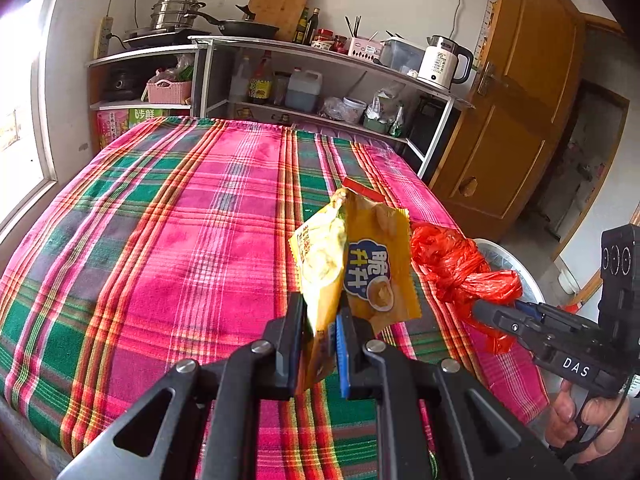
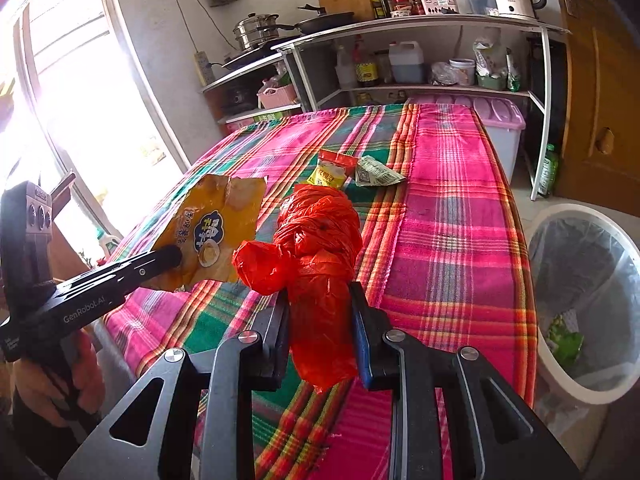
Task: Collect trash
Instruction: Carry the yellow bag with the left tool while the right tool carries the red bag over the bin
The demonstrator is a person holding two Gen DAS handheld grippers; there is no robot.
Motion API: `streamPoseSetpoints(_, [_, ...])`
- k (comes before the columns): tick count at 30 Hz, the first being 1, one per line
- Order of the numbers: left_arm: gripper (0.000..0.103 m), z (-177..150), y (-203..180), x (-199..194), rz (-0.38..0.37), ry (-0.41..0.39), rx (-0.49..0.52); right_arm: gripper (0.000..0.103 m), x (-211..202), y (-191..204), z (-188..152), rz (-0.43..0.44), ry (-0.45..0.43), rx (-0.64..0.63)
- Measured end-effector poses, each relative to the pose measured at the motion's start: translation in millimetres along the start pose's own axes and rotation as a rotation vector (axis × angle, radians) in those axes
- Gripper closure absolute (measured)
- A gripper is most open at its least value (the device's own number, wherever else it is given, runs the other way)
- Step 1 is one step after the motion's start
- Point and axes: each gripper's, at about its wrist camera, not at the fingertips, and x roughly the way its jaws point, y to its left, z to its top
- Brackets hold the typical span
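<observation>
Plaid table (image 2: 460,240) bears two wrappers (image 2: 332,168); two claws loaded.

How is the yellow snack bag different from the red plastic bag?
The yellow snack bag is a flat, torn-open wrapper with printed pictures; the red plastic bag is plain, crumpled and knotted into a lump. The left gripper pinches the snack bag, the right gripper the red bag. Both are held above the plaid cloth.
</observation>
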Motion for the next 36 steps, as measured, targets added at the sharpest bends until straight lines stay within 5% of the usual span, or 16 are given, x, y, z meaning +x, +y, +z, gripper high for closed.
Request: streamPoseSetpoints(36, [0.088, 28, -147, 59, -0.190, 0.039, 0.196, 0.076, -77, -117, -11, -0.214, -0.142, 0.240])
